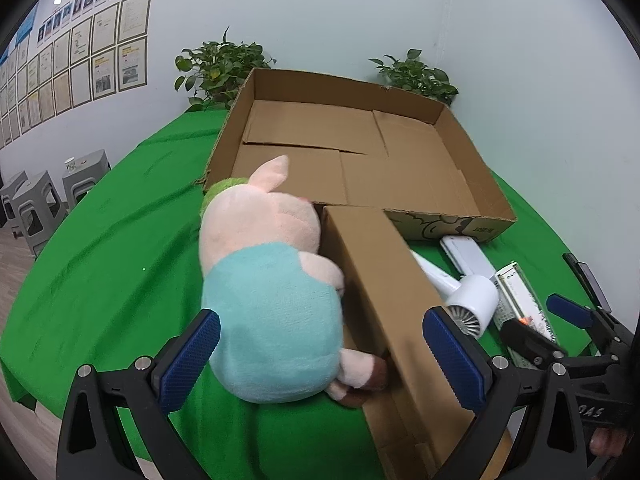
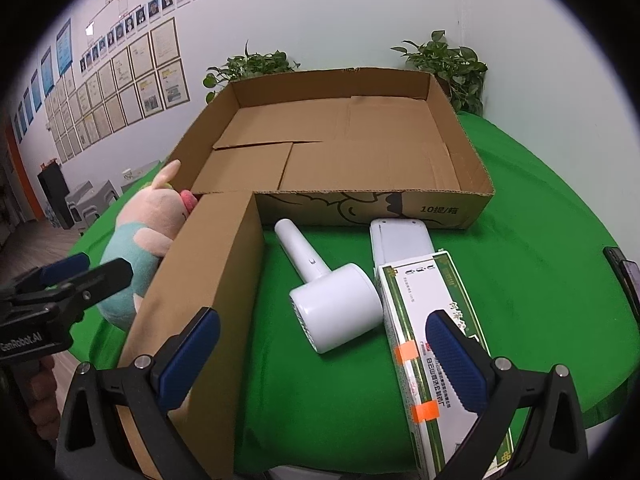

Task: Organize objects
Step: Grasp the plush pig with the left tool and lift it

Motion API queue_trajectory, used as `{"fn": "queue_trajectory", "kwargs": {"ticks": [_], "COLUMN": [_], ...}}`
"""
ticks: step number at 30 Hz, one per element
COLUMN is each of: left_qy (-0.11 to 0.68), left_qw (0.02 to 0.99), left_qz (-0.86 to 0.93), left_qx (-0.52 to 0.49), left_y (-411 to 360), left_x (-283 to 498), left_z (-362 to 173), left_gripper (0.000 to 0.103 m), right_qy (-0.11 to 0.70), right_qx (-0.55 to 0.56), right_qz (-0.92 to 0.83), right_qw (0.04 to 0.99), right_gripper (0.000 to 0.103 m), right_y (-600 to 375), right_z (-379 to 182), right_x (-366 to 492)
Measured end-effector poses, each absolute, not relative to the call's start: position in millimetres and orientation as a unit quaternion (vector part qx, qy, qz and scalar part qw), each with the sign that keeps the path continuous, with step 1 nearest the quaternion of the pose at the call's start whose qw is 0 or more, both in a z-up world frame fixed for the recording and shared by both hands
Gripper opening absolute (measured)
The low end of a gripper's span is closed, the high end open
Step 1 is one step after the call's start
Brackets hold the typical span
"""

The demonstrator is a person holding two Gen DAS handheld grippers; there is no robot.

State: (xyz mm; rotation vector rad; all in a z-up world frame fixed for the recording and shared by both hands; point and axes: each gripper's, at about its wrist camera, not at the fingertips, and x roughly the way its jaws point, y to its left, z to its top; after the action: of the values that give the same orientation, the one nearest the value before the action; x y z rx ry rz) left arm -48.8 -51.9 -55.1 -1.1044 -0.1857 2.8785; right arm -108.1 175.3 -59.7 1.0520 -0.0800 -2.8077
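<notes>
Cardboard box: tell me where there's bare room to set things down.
The cardboard box floor is bare throughout. Green tablecloth left of the pig plush is free. Crowded: between the folded-out flap and medicine box, where the hair dryer lies.

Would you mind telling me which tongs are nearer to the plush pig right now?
Left. The left tongs are open around the plush pig, one finger at its side. The right tongs sit beyond the cardboard flap, over the white hair dryer and green-and-white box.
</notes>
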Motion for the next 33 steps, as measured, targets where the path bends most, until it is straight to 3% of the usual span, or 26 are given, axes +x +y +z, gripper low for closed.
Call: {"fn": "queue_trajectory", "kwargs": {"ticks": [11,17,22,33], "left_qy": [-0.119,-0.135,-0.151,-0.182], "left_qw": [0.05,0.064,0.077,0.089], "left_qz": [0.906,0.902,0.903,0.894], "left_qx": [-0.403,-0.406,-0.396,-0.4], "left_y": [-90,-101,-113,-157], "left_x": [-57,-65,-60,-23], "left_z": [-92,-109,-111,-101], "left_gripper": [0.101,0.086,0.066,0.061], "right_qy": [-0.067,-0.055,-0.024,0.015], "right_qx": [0.344,0.374,0.418,0.525], "right_qz": [-0.918,-0.892,-0.86,-0.783], "right_qw": [0.184,0.247,0.291,0.333], "right_gripper": [0.102,0.102,0.102,0.102], "right_y": [152,112,63,-28], "right_z": [-30,-20,-22,-56], "right_x": [-139,-164,-186,-193]}}
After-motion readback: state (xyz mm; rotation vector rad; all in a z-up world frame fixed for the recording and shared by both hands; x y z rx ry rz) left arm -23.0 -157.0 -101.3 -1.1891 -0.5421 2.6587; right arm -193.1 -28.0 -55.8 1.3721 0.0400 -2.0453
